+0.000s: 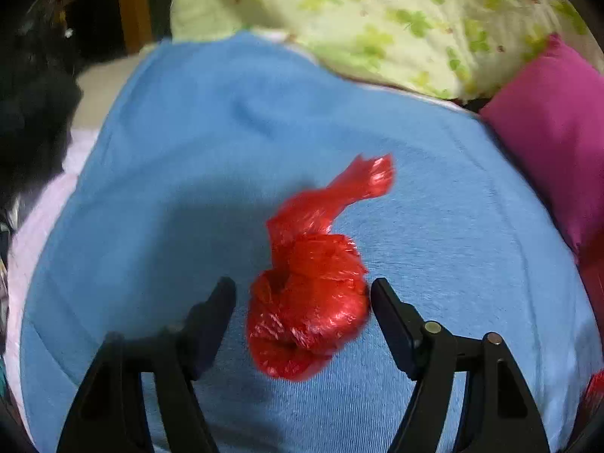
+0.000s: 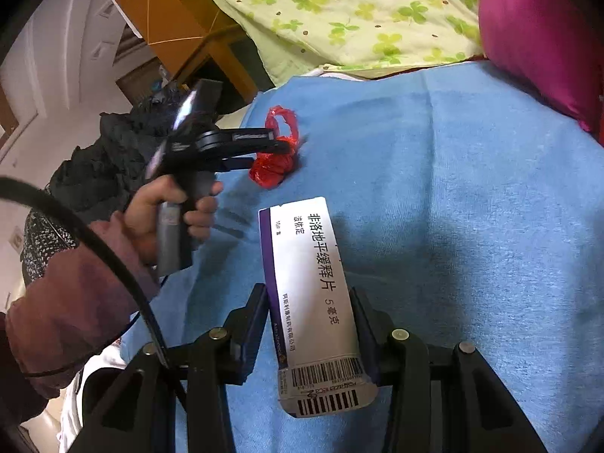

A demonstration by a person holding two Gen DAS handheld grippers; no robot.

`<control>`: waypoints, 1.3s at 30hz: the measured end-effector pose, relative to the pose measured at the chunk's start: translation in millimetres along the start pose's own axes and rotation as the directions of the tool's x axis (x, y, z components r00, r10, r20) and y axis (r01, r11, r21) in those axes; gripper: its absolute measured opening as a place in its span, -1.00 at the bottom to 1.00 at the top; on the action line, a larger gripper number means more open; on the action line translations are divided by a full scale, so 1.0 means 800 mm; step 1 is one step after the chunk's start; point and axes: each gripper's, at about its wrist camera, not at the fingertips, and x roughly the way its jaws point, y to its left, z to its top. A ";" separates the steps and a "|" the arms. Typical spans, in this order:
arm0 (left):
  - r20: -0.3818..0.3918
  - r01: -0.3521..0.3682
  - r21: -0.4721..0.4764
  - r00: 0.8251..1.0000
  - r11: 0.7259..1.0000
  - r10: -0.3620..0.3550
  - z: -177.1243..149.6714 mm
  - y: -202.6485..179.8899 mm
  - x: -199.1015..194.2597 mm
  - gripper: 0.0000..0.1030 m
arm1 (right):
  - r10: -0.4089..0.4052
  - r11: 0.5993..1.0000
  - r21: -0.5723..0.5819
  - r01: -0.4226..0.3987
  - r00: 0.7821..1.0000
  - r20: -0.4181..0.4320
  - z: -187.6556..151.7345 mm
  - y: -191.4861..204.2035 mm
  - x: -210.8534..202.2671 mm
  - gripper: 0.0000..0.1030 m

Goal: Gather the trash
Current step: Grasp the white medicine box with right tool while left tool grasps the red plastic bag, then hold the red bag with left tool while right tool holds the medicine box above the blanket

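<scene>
With my right tongs (image 2: 307, 324) clamped on the white medicine box (image 2: 313, 302), I centre the parted left tongs (image 1: 302, 298) around the red plastic wad (image 1: 307, 302) on the blue blanket (image 1: 151, 151) before closing squarely.

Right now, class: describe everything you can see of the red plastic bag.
The red plastic bag is thin, shiny, crinkled film, knotted into a rough ball with a twisted tail pointing away. It lies on the blue cloth, between the fingers of the left gripper. The right finger touches it; a gap shows at the left one.
</scene>
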 end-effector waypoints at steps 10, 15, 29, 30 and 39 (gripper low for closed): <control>0.038 -0.018 0.021 0.999 1.000 0.017 -0.061 -0.012 -0.086 -0.02 | -0.025 1.000 0.010 0.024 0.993 0.113 -0.001 0.004 -0.036 -0.10; 0.119 -0.053 0.098 0.992 0.994 0.041 -0.125 -0.029 -0.176 -0.01 | -0.057 0.998 0.016 0.055 0.984 0.167 -0.025 0.028 -0.073 -0.10; 0.291 -0.128 0.171 0.954 0.977 0.075 -0.245 -0.087 -0.344 0.01 | -0.162 0.983 -0.036 0.181 0.939 0.302 -0.068 0.100 -0.218 -0.09; 0.303 -0.136 0.175 0.950 0.975 0.078 -0.248 -0.089 -0.351 0.01 | -0.165 0.982 -0.041 0.186 0.937 0.309 -0.070 0.105 -0.225 -0.09; 0.381 -0.158 0.177 0.921 0.971 0.080 -0.281 -0.088 -0.415 0.03 | -0.186 0.976 -0.047 0.214 0.923 0.338 -0.083 0.131 -0.264 -0.09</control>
